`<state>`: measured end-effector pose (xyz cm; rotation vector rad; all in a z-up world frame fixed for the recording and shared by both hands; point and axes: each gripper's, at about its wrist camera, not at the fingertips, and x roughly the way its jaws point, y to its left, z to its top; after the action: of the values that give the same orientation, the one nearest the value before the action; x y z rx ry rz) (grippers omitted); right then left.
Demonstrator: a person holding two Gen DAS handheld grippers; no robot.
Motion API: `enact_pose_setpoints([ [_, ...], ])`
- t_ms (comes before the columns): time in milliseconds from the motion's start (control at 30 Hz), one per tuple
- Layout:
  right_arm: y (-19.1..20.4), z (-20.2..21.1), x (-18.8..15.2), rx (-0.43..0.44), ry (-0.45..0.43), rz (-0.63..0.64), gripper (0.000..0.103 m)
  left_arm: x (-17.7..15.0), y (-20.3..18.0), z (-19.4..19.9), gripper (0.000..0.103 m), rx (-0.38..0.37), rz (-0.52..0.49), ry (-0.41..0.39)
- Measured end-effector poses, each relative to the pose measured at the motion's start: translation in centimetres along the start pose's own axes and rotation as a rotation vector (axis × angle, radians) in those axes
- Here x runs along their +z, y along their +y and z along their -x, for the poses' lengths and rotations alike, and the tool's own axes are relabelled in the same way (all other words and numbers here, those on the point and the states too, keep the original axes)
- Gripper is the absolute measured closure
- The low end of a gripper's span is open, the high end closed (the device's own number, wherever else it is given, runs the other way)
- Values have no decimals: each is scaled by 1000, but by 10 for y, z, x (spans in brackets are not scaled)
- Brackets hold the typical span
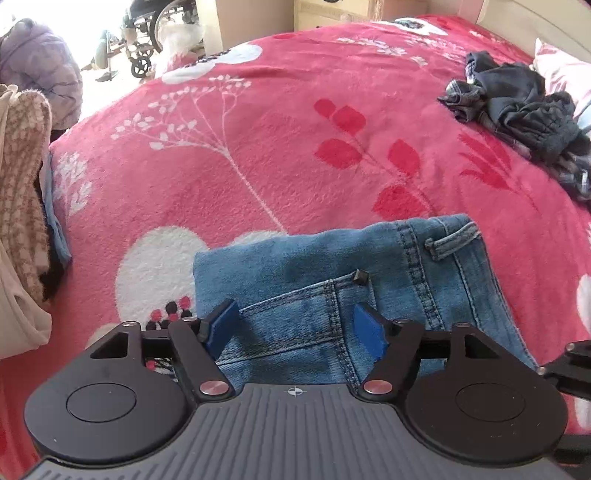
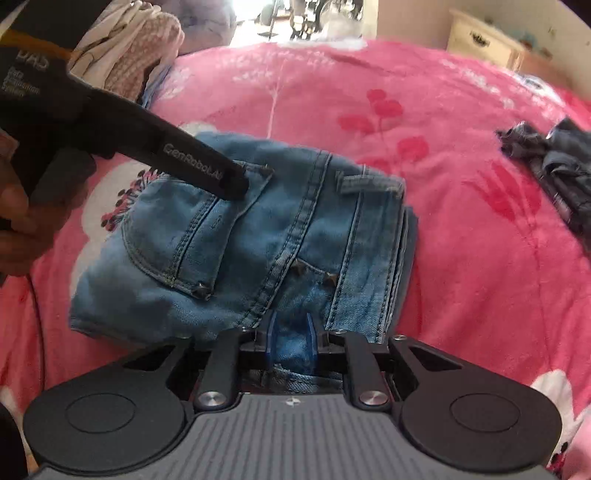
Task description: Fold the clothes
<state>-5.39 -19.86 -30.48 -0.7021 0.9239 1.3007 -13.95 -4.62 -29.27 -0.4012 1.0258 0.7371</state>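
Observation:
Blue denim jeans (image 1: 332,277), folded into a compact bundle, lie on the pink floral blanket (image 1: 258,129). My left gripper (image 1: 295,326) hovers open just over the bundle's back pocket, its blue pads spread wide and holding nothing. In the right wrist view the jeans (image 2: 229,240) show studded pockets and a belt loop. My right gripper (image 2: 290,338) is shut on the near edge of the jeans, denim pinched between its blue pads. The left gripper (image 2: 232,181) reaches in from the upper left, its tip touching the top of the bundle, with a hand behind it.
A crumpled dark grey garment (image 1: 517,107) lies on the blanket at the far right, seen too in the right wrist view (image 2: 554,173). Beige and white clothes (image 1: 22,166) are heaped at the bed's left edge. A wheelchair (image 1: 147,33) stands beyond the bed.

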Motion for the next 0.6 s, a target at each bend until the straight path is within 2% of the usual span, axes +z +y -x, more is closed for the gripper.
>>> enact_pose_setpoints([
  [100,5,30,8,35,-34,-29,82,-1,-3,0,33,12,-6,5],
  [133,9,38,8,69,-56,-15,82,-1,-3,0,33,16,-8,7],
  [233,24,36,1,120,-42,55,83,-2,-6,1,33,27,-13,11],
  [300,32,12,-11,83,-4,94,85,-3,-8,1,30,35,-18,14],
  [333,34,7,-14,81,-18,91,85,-3,-9,0,30,40,-23,15],
  [500,33,0,-2,66,-3,-2,84,-4,-11,0,29,50,-32,13],
  [600,30,0,-1,76,-1,-10,84,-4,-10,0,29,51,-28,14],
])
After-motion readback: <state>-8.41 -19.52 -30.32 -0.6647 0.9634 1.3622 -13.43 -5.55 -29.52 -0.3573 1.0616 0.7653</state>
